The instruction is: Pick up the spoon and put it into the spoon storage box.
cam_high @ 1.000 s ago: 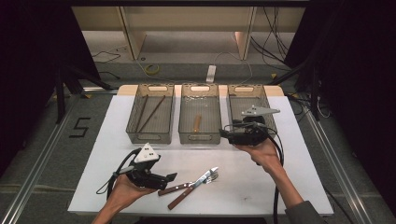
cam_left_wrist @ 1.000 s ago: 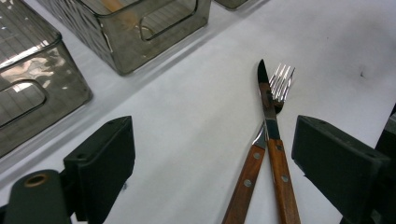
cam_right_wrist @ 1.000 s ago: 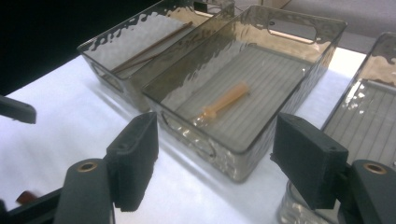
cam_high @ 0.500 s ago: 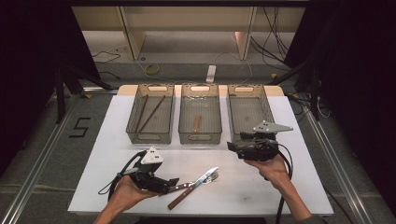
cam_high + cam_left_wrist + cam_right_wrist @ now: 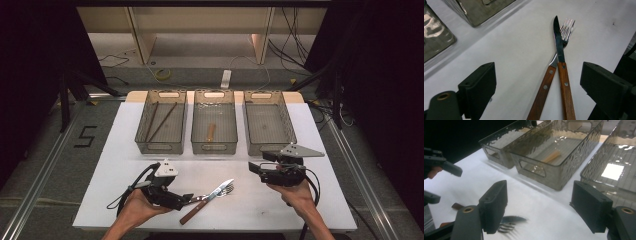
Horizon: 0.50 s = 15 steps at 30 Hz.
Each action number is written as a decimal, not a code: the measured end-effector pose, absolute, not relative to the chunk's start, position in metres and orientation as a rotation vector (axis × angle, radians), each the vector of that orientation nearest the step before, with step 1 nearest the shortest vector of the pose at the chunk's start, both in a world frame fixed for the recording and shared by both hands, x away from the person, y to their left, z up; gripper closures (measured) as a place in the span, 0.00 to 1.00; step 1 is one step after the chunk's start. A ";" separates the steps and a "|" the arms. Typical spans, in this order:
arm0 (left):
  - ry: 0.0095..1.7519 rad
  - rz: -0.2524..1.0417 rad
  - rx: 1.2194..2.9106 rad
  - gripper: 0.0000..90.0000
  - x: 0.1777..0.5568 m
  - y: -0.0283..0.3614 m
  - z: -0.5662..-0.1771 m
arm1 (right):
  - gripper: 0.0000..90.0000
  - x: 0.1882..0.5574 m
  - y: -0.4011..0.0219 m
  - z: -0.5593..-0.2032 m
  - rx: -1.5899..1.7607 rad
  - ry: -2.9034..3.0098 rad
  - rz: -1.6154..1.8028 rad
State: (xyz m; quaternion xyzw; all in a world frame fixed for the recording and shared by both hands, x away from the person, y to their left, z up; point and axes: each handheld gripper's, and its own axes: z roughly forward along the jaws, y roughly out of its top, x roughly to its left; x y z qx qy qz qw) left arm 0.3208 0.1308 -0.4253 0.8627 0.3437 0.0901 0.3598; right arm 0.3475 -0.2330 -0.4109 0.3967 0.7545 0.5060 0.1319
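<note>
High view: the left hand-held gripper (image 5: 192, 199) sits low at the near edge of the white table (image 5: 115, 150), its jaws spread wide on either side of the wooden handles of a knife (image 5: 206, 200) and a fork (image 5: 225, 190) — the pads are not pressing either one. In the left gripper view the knife (image 5: 561, 72) lies crossed over the fork (image 5: 554, 65), blade on the tines, both flat on the table. The right hand-held gripper (image 5: 256, 168) hovers just in front of the rightmost of three clear bins (image 5: 266, 122), jaws wide with nothing between them, having just opened a little further. The middle bin (image 5: 214, 120) holds a wooden-handled piece; the left bin (image 5: 161, 120) holds two dark sticks.
</note>
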 end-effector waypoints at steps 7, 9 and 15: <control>0.893 0.224 2.250 0.15 0.317 0.128 -0.424 | 0.32 0.335 -0.235 -0.414 1.125 2.190 1.481; 0.893 0.216 2.260 0.15 0.317 0.127 -0.424 | 0.32 0.332 -0.236 -0.415 1.121 2.189 1.483; 0.895 0.193 2.292 0.15 0.316 0.123 -0.426 | 0.31 0.324 -0.237 -0.420 1.126 2.186 1.497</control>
